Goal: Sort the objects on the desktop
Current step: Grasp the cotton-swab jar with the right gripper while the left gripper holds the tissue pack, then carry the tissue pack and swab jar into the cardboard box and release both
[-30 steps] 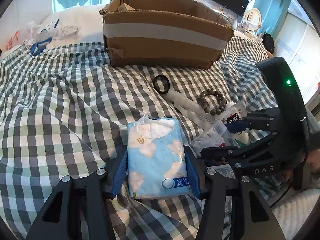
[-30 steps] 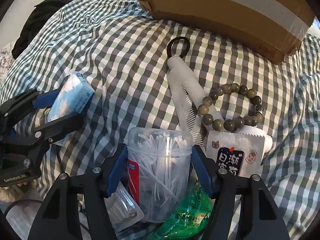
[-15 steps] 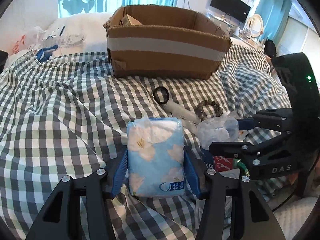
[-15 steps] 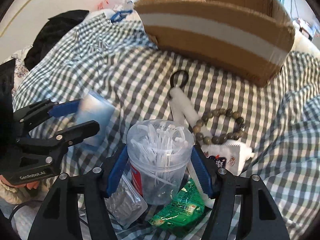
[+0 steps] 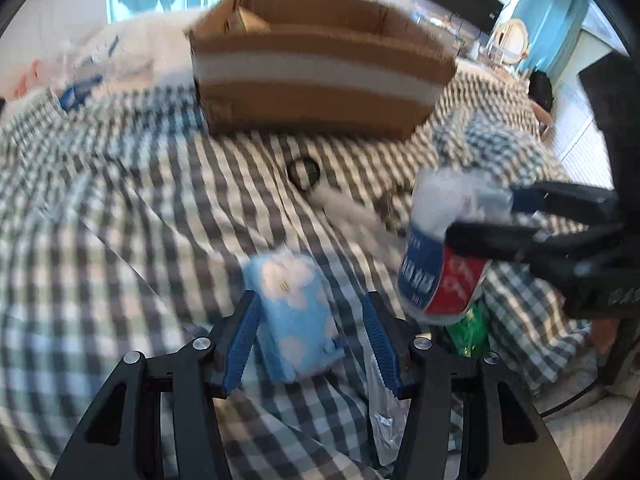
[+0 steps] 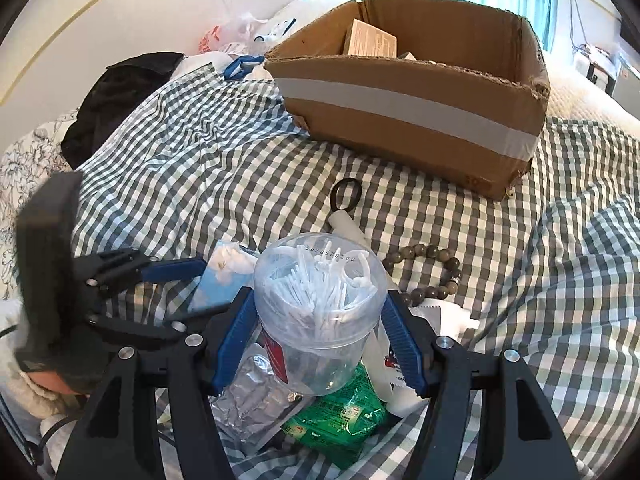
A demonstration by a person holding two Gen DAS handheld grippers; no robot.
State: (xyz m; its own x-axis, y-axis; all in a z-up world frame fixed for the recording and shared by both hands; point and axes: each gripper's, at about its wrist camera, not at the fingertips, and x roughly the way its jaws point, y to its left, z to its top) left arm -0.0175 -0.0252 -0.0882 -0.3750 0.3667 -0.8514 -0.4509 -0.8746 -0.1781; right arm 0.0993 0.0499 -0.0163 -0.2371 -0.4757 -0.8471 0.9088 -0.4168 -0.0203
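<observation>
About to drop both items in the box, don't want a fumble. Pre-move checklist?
1. Right gripper shut on floss-pick jar: ok, both pads touch it.
2. Left gripper holding tissue pack: cannot tell; pack skewed, gap at one pad, view blurred.
3. Cardboard box top open: ok.
4. Free room inside box: ok, space shows beside small cartons.
5. Grippers apart from each other: ok, though close.

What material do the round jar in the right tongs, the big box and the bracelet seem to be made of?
Round jar: clear, glossy plastic, it seems; the white sticks inside show through its wall.
Big box: brown corrugated cardboard, matte, with ragged torn edges and a pale tape band.
Bracelet: round grey-brown beads with a slight sheen, perhaps stone or polished wood; the look leaves this open.
</observation>
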